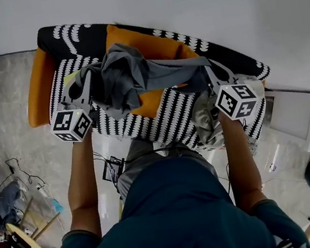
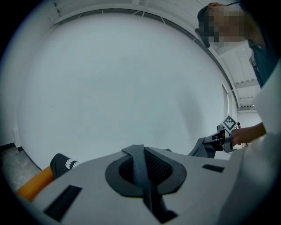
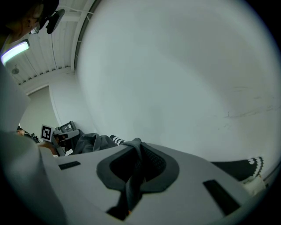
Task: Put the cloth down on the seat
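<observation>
A grey cloth [image 1: 129, 77] hangs bunched between my two grippers, just above the seat [image 1: 160, 122], a sofa with a black-and-white patterned cover and orange cushions [image 1: 40, 89]. My left gripper [image 1: 85, 80] is shut on the cloth's left end, over the seat's left side. My right gripper [image 1: 209, 77] is shut on the right end, where a fold droops over the seat's right edge. In the left gripper view a grey strip of cloth [image 2: 141, 169] runs between the shut jaws. The right gripper view shows the same, with cloth [image 3: 135, 173] pinched in the jaws.
A white wall [image 1: 193, 2] stands right behind the sofa. Cables [image 1: 24, 171] and clutter lie on the floor at the left. A white box [image 1: 295, 114] stands to the right of the sofa. My own body fills the lower part of the head view.
</observation>
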### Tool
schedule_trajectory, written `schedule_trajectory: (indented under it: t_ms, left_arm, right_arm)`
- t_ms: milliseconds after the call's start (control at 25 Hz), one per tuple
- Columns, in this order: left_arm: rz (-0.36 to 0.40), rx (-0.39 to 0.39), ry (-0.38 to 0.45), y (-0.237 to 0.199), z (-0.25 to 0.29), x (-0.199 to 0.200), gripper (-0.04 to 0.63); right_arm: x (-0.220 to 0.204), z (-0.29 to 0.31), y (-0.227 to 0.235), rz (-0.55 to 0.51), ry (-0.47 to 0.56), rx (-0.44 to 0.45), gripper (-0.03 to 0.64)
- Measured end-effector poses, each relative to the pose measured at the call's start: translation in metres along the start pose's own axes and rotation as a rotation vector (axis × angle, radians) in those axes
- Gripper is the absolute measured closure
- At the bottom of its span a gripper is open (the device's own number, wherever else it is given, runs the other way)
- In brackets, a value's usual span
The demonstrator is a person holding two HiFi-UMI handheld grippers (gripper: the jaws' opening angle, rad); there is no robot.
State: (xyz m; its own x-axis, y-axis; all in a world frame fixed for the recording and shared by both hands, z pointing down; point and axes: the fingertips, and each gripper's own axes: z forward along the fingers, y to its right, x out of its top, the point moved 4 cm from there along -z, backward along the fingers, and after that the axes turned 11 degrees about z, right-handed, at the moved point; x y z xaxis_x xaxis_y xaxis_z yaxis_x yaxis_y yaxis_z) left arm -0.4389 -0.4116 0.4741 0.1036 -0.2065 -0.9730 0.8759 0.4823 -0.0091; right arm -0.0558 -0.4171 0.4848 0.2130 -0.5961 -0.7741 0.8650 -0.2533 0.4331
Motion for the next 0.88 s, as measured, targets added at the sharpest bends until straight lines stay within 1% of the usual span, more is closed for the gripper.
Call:
schedule_trajectory:
  t_ms: [560, 880]
  left_arm:
    - [-0.012, -0.001, -0.003, -0.032, 0.026, -0.015, 0.588]
    - [-0.014, -0.012, -0.014, -0.048, 0.043, -0.025, 0.588]
  right_arm:
    - [0.004, 0.030, 0.012, 0.027, 0.034, -0.041, 0.592]
    - [0.003, 0.054, 0.018, 0.051, 0.035, -0.063, 0.592]
